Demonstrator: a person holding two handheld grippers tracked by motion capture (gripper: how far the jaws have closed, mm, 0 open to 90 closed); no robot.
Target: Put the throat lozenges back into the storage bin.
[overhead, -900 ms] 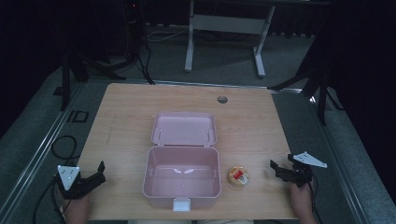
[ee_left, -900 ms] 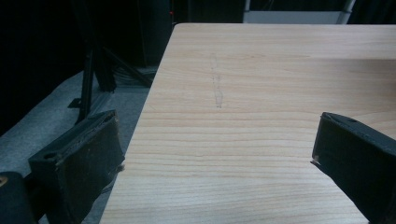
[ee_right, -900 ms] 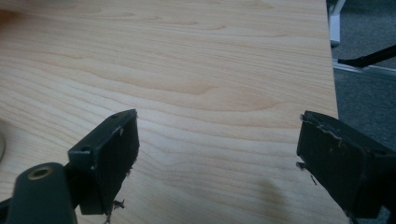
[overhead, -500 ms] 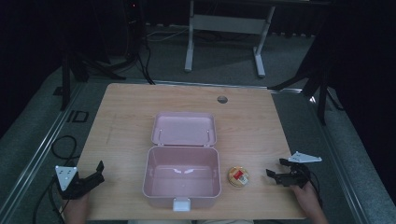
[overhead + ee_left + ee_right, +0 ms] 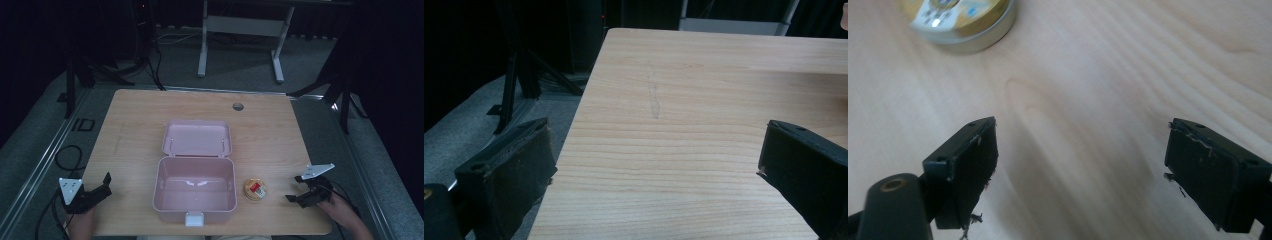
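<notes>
Open pink box at table front edge, tin beside it; left gripper & right gripper near front corners, jaws spread, empty.

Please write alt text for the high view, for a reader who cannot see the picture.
An open pink box sits near the front edge of a wooden table, its lid lying flat behind it. A small round tin lies just right of the box. A hand holds an open gripper at each front corner: left, right.
</notes>
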